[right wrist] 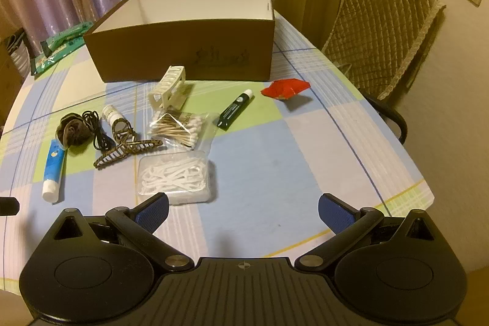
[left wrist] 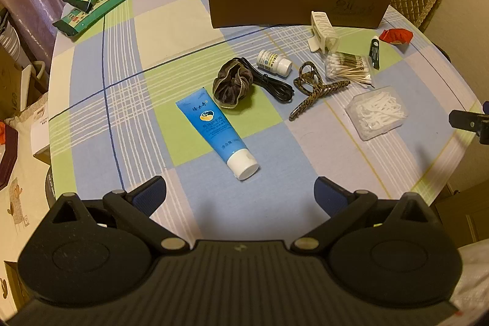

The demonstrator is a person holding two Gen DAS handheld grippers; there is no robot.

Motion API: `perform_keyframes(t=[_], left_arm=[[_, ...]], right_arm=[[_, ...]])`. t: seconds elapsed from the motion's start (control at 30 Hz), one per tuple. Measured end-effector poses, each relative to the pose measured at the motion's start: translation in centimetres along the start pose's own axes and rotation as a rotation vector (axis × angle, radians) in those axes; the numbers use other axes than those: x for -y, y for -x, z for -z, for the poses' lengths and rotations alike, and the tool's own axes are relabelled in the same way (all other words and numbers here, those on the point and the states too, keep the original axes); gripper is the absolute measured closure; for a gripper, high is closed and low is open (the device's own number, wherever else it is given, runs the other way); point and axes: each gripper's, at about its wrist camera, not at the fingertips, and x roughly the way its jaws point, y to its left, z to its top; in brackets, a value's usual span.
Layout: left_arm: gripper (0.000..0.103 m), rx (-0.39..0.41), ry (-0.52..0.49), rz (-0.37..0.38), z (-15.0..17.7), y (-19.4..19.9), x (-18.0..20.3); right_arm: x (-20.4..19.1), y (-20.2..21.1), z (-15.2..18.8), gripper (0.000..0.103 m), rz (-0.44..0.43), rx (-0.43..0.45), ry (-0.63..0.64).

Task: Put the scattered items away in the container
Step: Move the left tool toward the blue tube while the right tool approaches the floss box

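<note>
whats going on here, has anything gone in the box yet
Nothing yet. Both the left gripper and the right gripper hover open and empty above the table. The brown box looks empty as far as its inside shows. The blue tube, the floss pick case and the other items lie scattered on the tablecloth.

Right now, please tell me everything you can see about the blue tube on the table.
The blue tube is a soft squeeze tube, probably plastic, with a white screw cap and a round yellow emblem among printed text. It lies flat on the checked tablecloth, cap closed and pointing toward the left tongs, which are open and apart from it. Its crimped end lies at the brown scrunchie; contact is uncertain.
</note>
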Motion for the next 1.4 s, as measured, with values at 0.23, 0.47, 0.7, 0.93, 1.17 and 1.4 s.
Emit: perform_keyframes(t=[0.23,0.47,0.7,0.93,1.17,1.4], left_arm=[[0.001,-0.006,0.005,-0.003,0.0,-0.2,0.0],[0.001,-0.016,0.001,-0.006,-0.4,-0.4,0.4],[0.001,-0.025,0.0,-0.006,-0.6,-0.6,0.6],[0.001,-0.029,0.043,-0.034,-0.7,-0.9,0.6],[0.001,-0.035,0.082,-0.057,-0.9,-1.1,0.2],[0.001,-0.037,0.085,-0.064,-1.2,-1.6,0.0]], right_arm=[[0.0,-0.1,-0.1,0.002,-0.004,0.0,0.009],[-0.1,-0.3,-0.1,0.002,-0.009,-0.006,0.009],[-0.2,-0.6,-0.1,0.002,-0.018,-0.011,0.007],[-0.7,-1.0,-0.4,0.002,-0.03,-0.015,0.012],[-0.9,-1.5,-0.7,0.002,-0.041,-0.028,0.01],[-1.1,-2.5,-1.0,0.002,-0.046,-0.056,-0.008]])
